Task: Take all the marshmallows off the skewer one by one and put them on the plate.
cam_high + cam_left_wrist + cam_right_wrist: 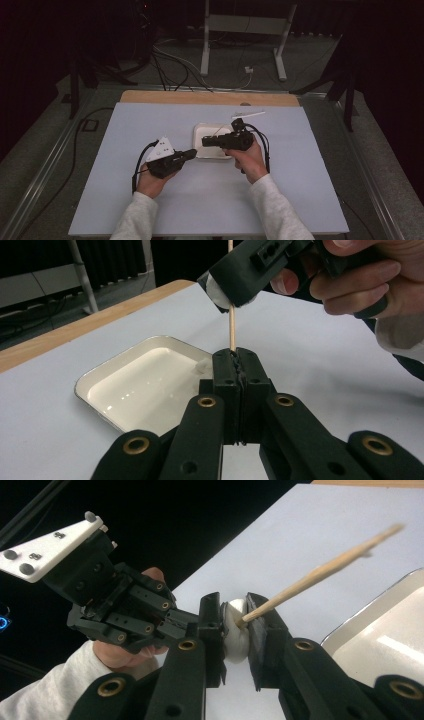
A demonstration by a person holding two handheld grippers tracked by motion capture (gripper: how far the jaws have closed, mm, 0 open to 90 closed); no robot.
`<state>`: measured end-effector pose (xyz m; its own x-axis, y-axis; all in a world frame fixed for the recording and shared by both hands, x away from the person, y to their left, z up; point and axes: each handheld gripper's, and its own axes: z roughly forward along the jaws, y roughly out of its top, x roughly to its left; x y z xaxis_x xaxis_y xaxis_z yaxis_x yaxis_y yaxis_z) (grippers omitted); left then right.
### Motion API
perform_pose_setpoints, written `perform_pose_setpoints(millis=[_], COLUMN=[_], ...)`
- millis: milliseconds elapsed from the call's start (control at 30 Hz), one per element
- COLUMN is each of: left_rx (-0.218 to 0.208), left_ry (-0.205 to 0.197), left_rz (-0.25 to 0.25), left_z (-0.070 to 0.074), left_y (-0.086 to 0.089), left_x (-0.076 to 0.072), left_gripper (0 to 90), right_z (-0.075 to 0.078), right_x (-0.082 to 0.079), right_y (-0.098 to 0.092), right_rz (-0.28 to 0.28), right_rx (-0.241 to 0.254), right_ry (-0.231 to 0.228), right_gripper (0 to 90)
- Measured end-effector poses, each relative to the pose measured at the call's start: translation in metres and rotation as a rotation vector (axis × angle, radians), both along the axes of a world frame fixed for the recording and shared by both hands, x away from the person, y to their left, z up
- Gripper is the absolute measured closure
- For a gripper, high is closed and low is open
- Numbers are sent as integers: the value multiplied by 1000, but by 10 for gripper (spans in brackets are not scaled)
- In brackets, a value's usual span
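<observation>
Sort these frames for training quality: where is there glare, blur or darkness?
High view: dark surroundings, evenly lit pale grey table. Left gripper view: glare patches in the white enamel tray. Right gripper view: thin wooden skewer blurs toward its tip; black background.

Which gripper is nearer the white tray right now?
Right. The right gripper hangs over the white tray, squeezing a white soft lump skewered on a wooden stick. The left gripper sits just off the tray's near-left edge, shut on the stick.

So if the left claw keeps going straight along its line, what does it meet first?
Probably the wooden skewer just past the shut left claw, then the right claw holding a white lump above; depth is unclear.
</observation>
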<state>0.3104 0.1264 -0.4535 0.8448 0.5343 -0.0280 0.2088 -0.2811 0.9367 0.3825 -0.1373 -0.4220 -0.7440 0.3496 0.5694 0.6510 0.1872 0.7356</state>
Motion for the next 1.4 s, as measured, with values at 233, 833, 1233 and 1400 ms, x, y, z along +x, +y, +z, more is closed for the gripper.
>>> perform_pose_setpoints(millis=[233,833,1233,1400], left_rx=[2,17,11,-2], left_ry=[3,1,0,-3], left_rz=[-3,7,20,12], left_z=[0,2,3,3], left_y=[2,-3,-4,-2], left_x=[0,0,-1,-1], left_gripper=[900,900,900,900], right_z=[3,2,-6,-7], right_x=[1,0,-1,0], right_y=[-6,-10,5,3], right_rz=[-23,-12,14,10], right_rx=[21,44,3,47], right_ry=[-8,-21,-2,25], right_gripper=[792,715,724,787])
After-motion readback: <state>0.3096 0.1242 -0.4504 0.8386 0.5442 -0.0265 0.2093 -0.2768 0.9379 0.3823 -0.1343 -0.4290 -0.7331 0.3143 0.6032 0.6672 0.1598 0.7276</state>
